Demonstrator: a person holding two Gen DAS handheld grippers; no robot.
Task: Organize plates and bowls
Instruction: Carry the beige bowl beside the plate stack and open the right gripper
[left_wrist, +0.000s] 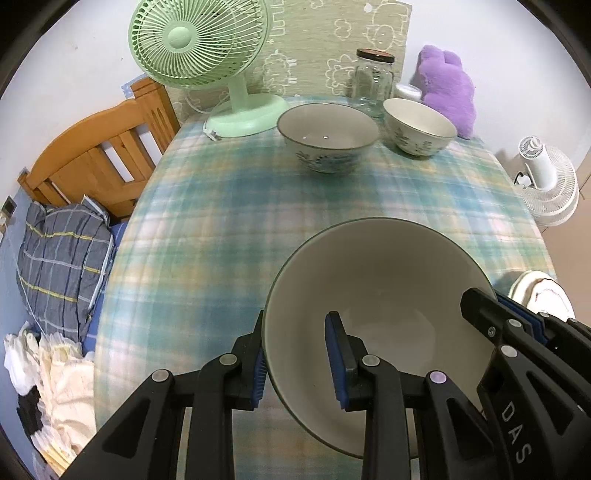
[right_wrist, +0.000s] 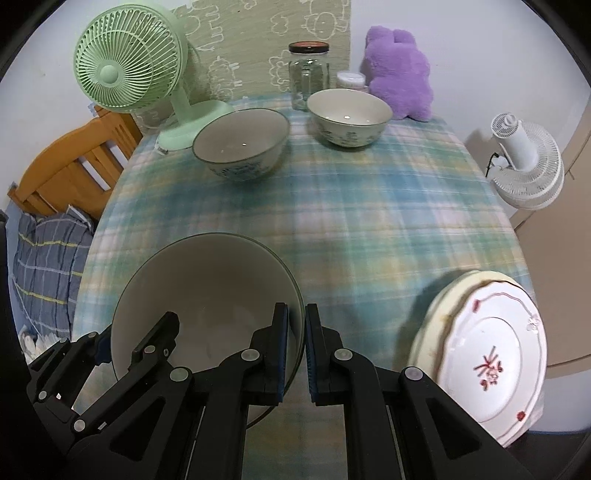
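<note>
Both tools, left tool and right tool, clamp the big bowl's opposite rims above open tablecloth.

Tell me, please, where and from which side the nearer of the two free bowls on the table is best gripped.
Pinch the near rim of the nearer bowl, coming from above with one finger inside. It stands upright and open, and its thin lip faces this side unobstructed.

bowl: glossy glazed ceramic | tablecloth: woven plaid cloth, blurred, probably matt | jar: clear glass
</note>
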